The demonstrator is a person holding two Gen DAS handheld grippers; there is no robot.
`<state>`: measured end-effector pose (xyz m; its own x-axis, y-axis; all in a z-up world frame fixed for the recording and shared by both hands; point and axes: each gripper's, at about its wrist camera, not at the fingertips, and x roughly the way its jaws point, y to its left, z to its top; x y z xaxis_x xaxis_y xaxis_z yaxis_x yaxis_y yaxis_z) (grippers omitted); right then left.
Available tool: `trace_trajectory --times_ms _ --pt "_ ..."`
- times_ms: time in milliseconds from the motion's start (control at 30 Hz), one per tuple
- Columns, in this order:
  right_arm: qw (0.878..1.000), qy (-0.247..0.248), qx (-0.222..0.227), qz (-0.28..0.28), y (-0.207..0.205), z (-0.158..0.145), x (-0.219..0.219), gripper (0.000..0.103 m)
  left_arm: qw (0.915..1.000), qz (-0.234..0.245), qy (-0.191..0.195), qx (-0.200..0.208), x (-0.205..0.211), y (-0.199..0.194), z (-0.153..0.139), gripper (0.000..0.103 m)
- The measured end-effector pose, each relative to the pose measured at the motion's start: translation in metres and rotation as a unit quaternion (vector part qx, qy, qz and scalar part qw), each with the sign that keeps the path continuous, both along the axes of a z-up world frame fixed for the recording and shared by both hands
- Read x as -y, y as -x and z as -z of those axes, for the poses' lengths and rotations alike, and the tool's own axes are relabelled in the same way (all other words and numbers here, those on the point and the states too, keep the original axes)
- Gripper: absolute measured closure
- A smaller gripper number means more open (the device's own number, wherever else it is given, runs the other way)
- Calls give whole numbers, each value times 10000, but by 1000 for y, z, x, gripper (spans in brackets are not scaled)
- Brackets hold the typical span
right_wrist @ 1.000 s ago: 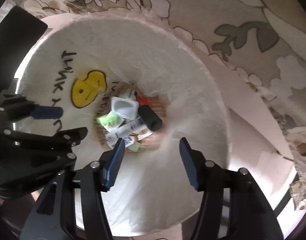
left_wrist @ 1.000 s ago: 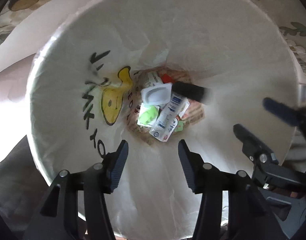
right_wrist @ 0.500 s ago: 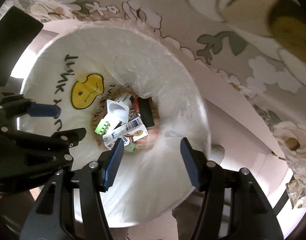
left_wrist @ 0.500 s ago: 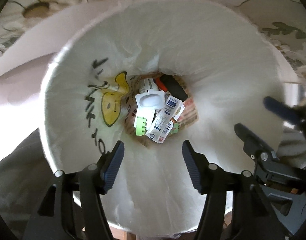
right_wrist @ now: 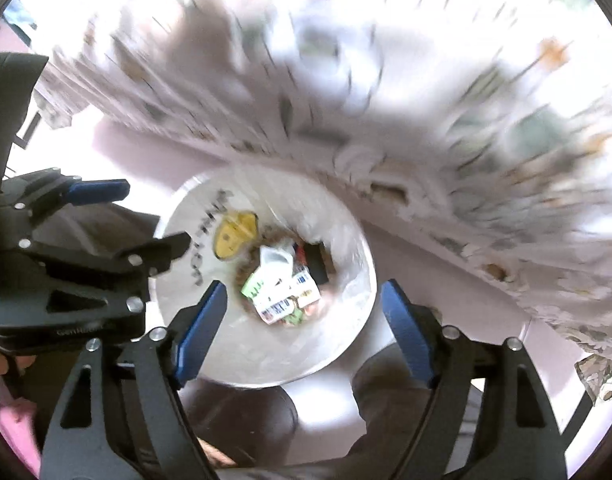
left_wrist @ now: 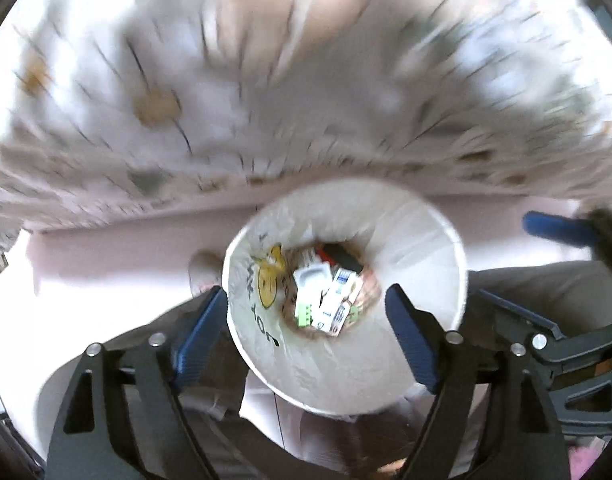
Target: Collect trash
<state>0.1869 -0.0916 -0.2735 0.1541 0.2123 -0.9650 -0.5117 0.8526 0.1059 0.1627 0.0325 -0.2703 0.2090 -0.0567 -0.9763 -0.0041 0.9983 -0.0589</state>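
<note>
round white lined trash bin [left_wrist: 410,248] holding cartons, wrappers [left_wrist: 326,300] | blurred floral cloth [left_wrist: 265,80] behind | left gripper [left_wrist: 310,332], right gripper [right_wrist: 306,320] wide, empty

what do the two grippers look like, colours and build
Both match. The left gripper and right gripper have black frames with triangular cut-outs and silver screw heads, and long flat blue pads on the inner faces of the fingers. The left gripper's body, seen from the right wrist camera, bears faint pale lettering, too blurred to read.
</note>
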Motion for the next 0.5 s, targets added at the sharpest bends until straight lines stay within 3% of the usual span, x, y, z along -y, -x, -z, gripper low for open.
trace_trajectory --times_ms 267,500 --pt "9957 -347 853 44 31 -96 19 19 9950 85 -70 992 7 29 -98 13" --pt "9820 -599 1776 219 68 -169 40 19 9825 -28 -270 1843 14 64 -164 11"
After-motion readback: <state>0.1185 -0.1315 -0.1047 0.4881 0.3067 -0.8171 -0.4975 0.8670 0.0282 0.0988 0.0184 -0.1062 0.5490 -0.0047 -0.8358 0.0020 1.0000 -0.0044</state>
